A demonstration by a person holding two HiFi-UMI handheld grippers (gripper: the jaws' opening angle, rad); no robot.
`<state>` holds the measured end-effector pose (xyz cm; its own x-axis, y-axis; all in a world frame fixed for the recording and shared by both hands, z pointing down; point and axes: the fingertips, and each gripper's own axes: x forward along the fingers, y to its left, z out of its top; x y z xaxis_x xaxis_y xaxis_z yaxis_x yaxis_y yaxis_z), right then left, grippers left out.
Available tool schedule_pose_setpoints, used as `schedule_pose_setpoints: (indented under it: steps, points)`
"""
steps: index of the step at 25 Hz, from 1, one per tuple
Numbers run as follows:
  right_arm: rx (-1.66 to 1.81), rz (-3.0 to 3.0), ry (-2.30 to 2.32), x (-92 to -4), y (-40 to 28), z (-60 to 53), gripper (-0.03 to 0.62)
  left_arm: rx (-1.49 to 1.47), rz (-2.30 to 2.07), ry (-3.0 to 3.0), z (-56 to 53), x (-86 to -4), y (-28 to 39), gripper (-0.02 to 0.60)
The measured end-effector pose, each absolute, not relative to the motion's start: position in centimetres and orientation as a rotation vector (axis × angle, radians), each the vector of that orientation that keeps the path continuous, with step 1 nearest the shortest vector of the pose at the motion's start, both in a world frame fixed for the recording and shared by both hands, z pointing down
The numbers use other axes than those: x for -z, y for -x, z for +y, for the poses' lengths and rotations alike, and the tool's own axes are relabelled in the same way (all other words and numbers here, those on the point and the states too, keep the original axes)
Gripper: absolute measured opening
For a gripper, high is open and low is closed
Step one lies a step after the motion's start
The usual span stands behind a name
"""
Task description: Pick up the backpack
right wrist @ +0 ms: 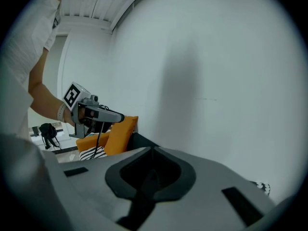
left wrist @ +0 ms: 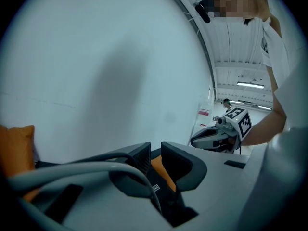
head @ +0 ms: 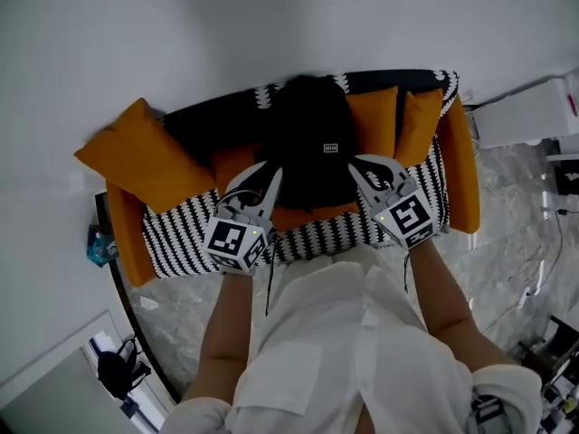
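Observation:
A black backpack (head: 312, 143) stands upright on the orange sofa (head: 466, 165), leaning on its back. My left gripper (head: 270, 172) reaches the pack's lower left side. In the left gripper view this gripper (left wrist: 155, 150) has its jaws nearly together with a black strap (left wrist: 155, 181) bearing a small label pinched between them, orange cushion behind. My right gripper (head: 355, 162) is at the pack's lower right side. In the right gripper view its jaws (right wrist: 153, 149) meet tip to tip; a dark strip shows in the hollow behind them, and I cannot tell what it is.
A black-and-white striped throw (head: 181, 229) covers the seat. Orange cushions lie at the left (head: 145, 156) and right (head: 418, 125). A white wall rises behind the sofa. A white unit (head: 529, 111) stands at the right, and a black bag (head: 113, 369) sits on the marble floor at lower left.

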<state>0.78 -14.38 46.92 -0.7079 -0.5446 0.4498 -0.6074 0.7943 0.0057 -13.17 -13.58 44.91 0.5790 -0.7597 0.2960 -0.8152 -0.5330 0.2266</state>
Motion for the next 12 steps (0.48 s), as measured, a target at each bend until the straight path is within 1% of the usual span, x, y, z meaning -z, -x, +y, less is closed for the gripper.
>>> schedule_pose_setpoints:
  steps: [12]
  points:
    - [-0.311,-2.518,-0.804,-53.4,-1.7,-18.7,0.021,-0.306,-1.242,-2.353,-17.7,-51.8,11.0,0.084]
